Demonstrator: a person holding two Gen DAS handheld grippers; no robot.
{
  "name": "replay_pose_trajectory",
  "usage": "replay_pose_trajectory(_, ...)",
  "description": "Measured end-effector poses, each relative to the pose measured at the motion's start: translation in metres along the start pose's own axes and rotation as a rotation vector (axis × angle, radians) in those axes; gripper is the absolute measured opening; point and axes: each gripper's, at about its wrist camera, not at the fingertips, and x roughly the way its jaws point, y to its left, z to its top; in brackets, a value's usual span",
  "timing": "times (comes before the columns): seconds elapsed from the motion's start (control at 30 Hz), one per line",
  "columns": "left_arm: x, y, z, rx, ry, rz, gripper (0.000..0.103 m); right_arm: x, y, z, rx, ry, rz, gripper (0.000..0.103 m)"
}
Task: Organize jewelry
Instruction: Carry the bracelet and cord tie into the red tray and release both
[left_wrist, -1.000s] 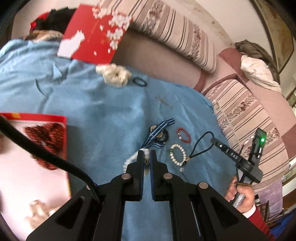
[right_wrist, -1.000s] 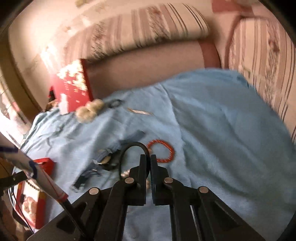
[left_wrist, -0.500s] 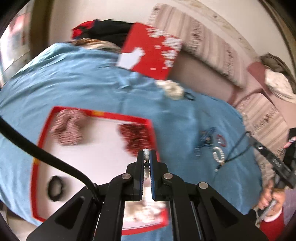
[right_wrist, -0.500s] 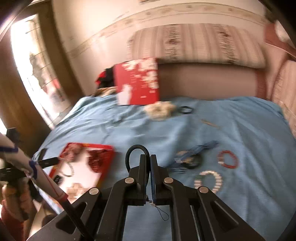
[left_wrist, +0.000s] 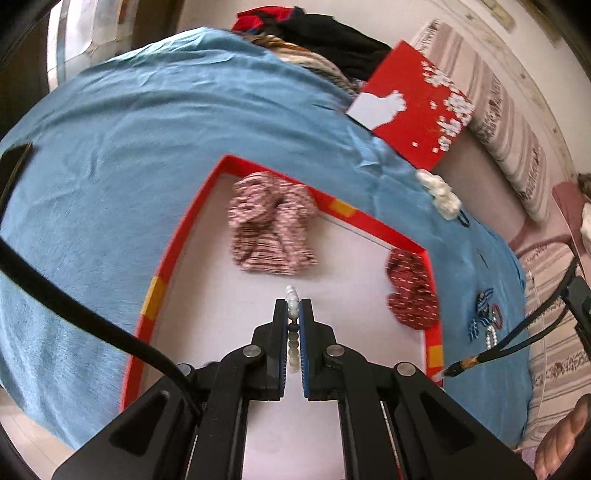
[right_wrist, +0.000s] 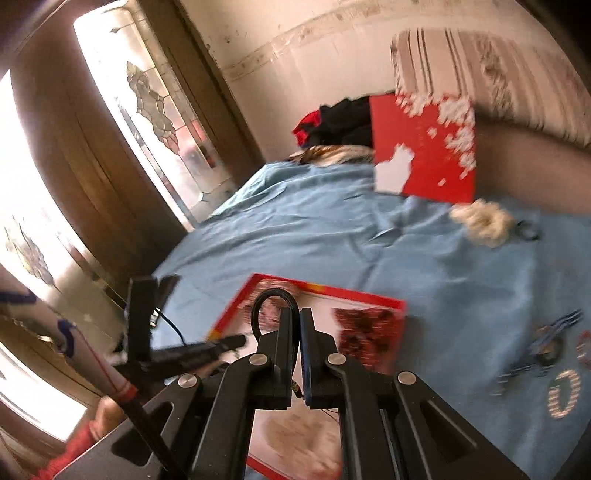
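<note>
My left gripper is shut on a white pearl bracelet and holds it above the white floor of a red-rimmed tray. The tray holds a pink striped scrunchie and a dark red scrunchie. My right gripper is shut on a black cord loop above the same tray. A pearl bracelet, a red bead bracelet and a blue striped ribbon piece lie on the blue blanket to the right.
A red box lid leans against the sofa back. A white scrunchie and a black hair tie lie near it. Dark clothes are piled at the far end. A glass door stands at the left.
Both grippers swung left from the loose jewelry to above the tray. The left one carried the pearl bracelet, the right one the black cord loop.
</note>
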Motion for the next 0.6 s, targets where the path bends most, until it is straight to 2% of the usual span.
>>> replay_pose_trajectory(0.1, 0.002, 0.013, 0.0, -0.026, -0.001, -0.008, 0.005, 0.032, -0.008, -0.002, 0.091, 0.036, 0.032, 0.005)
replay_pose_trajectory(0.23, 0.007, 0.025, 0.001, -0.054, 0.002, -0.02, 0.005, 0.079, -0.025, -0.013, 0.148, 0.121, 0.006, 0.005)
replay_pose_trajectory(0.43, 0.011, 0.031, 0.002, -0.07, 0.004, -0.021, 0.005, 0.127, -0.048, -0.025, 0.159, 0.228, -0.042, 0.005)
replay_pose_trajectory(0.6, 0.008, 0.03, 0.003, -0.061, -0.01, -0.013, 0.005, 0.14, -0.047, -0.025, 0.106, 0.248, -0.069, 0.005)
